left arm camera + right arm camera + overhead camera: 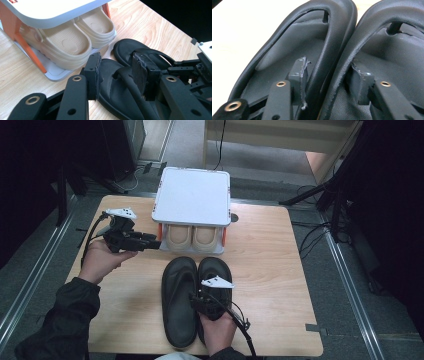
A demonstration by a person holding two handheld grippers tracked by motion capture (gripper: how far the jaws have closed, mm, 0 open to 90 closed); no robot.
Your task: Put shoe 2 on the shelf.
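Observation:
Two black flip-flop sandals lie side by side on the wooden table, the left sandal (177,310) (287,50) touching the right sandal (215,266) (392,52). My right gripper (201,297) (328,72) reaches down over their heel half, one jaw inside each sandal, and its pads press on the two adjoining inner rims. My left gripper (152,239) (117,67) hovers at the left of the shoe rack (192,195), pointing right, open with nothing between its jaws. In the left gripper view both black sandals (130,50) lie beyond the jaws.
The white-topped rack with orange posts stands at the table's far middle, and a pair of beige slippers (192,236) (72,42) sits on its lower shelf. Bare wooden table (270,260) stretches to the right of the sandals. A cable trails from each gripper.

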